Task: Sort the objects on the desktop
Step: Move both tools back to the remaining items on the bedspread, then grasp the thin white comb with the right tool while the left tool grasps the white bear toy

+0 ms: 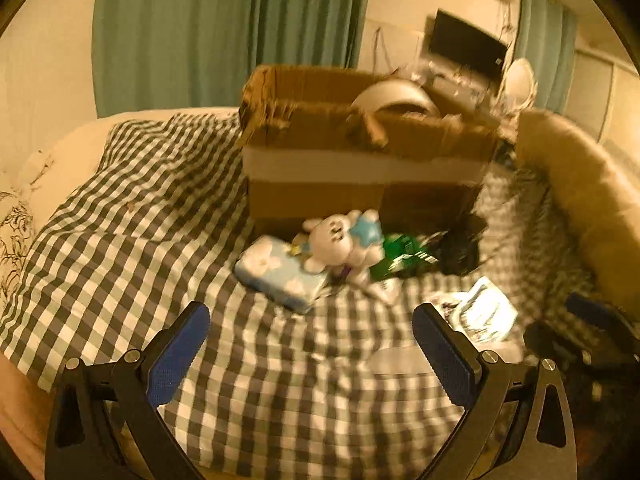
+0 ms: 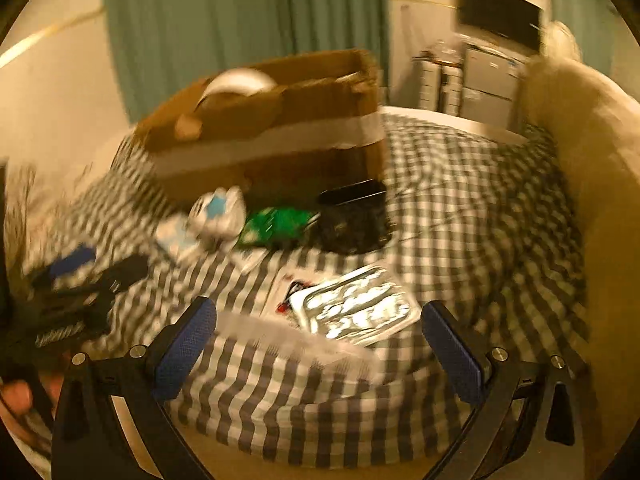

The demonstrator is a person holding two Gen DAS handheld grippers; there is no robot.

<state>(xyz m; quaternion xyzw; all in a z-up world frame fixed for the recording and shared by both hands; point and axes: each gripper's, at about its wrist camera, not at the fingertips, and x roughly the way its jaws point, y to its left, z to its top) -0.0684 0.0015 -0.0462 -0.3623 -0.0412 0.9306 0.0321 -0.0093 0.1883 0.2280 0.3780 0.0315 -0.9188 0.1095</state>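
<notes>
Checked cloth [image 1: 280, 380] bare between tongs [image 1: 312, 354]

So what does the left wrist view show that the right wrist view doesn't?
Left wrist only: the open left tongs head-on, the floral pillow, and the right tongs at the right edge.

Right wrist only: the open right tongs head-on, the foil pack clearly, and the left tongs at the left.

Both: cardboard box, plush toy, tissue pack, green packet, checked cloth, curtain.
</notes>
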